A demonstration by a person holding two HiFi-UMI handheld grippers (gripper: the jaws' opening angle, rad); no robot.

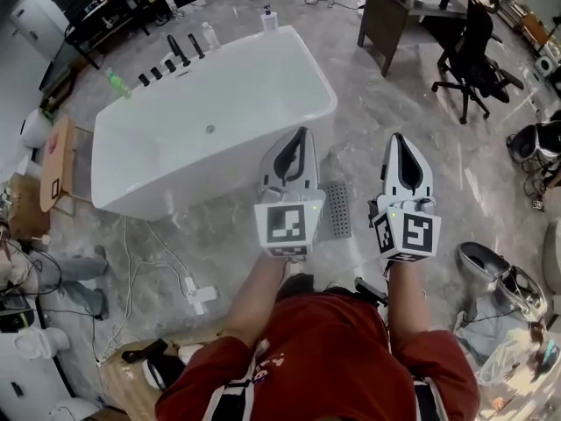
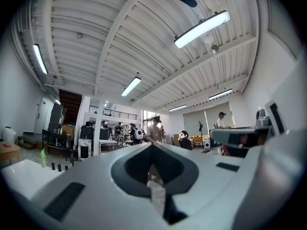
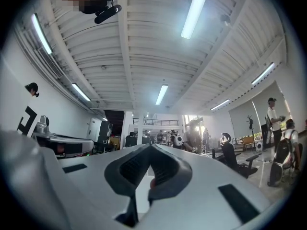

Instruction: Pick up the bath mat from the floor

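As the head view looks steeply down, floor point(image 1: 438, 174): grey veined stone, spread under everything.
Bathtub: a white freestanding oblong bathtub point(image 1: 245, 95), upper left of the grippers, with nothing lying inside it.
Person: red short-sleeved shirt point(image 1: 324, 349) at the bottom edge, both forearms stretched forward.
Desk and chair: a dark wooden desk point(image 1: 394, 16) at the top right, with a black wheeled office chair point(image 1: 473, 51) just beside it.
Left gripper point(image 1: 301, 134): white with a black-and-white marker cube. Its tip lies over the tub's near corner in the picture. The jaws are pressed together with nothing between them.
Right gripper point(image 1: 399, 139): same build, over bare floor to the right of the tub. Its jaws also meet, and they hold nothing.
Bath mat: a grey perforated rectangular bath mat point(image 1: 337, 210) lies flat on the floor just beside the tub's near corner. It shows between the two grippers, its left edge hidden by the left one, and neither gripper touches it.
Tub rim items: a green bottle point(image 1: 114, 82), black tap fittings point(image 1: 180, 51) and a clear bottle point(image 1: 210, 35) along the far rim.
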